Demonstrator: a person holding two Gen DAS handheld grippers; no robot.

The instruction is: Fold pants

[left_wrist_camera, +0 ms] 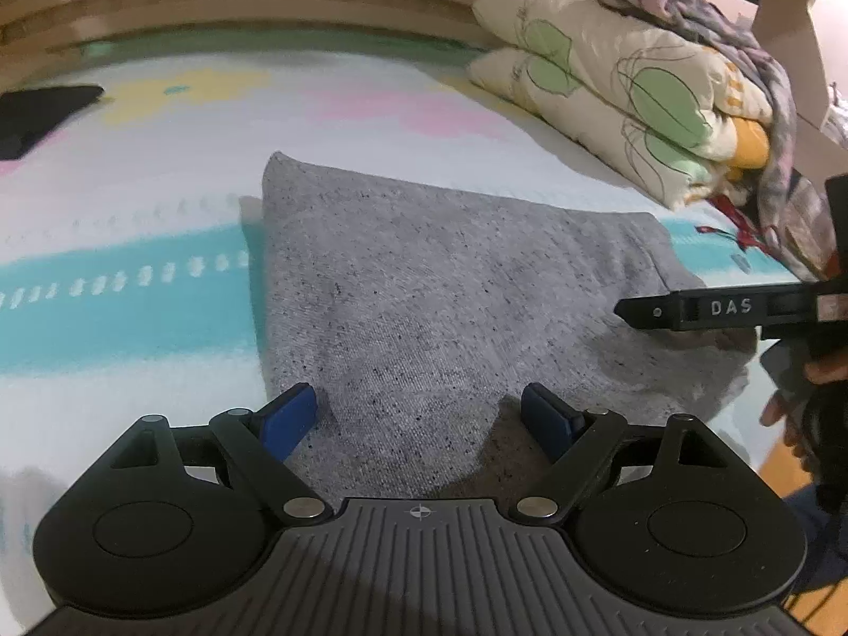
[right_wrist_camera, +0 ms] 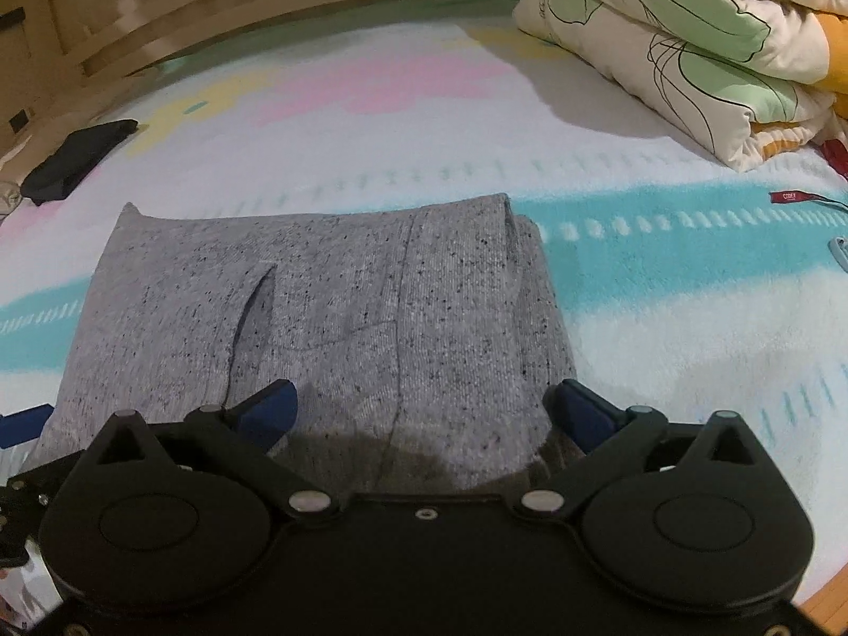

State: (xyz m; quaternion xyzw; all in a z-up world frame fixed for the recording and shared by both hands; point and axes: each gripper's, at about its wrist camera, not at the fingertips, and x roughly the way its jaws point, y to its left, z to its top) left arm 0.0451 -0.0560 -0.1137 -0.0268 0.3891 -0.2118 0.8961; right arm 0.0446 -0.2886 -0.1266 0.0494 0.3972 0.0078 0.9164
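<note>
We see our left gripper (left_wrist_camera: pixel 418 408) spread wide and empty at the near edge of the folded grey pants (right_wrist_camera: pixel 318 307), lying flat on the bedspread (right_wrist_camera: pixel 662 318), long axis unclear, our right gripper (right_wrist_camera: pixel 424 413) likewise released, bare bedspread rightward before the folded quilt (right_wrist_camera: pixel 689 53)

Dim, warm indoor light with strong fisheye bending in both wrist views.

Soft dark shadows pool on the grey pants (left_wrist_camera: pixel 424 286) just ahead of each claw, the left claw (left_wrist_camera: pixel 418 413) and the right claw (right_wrist_camera: pixel 424 413). The wooden headboard (right_wrist_camera: pixel 212 16) beyond the pants bows into an arc and smears at the edges. The bedsheet (right_wrist_camera: pixel 689 318) print looks soft and washed out, without glare.
</note>
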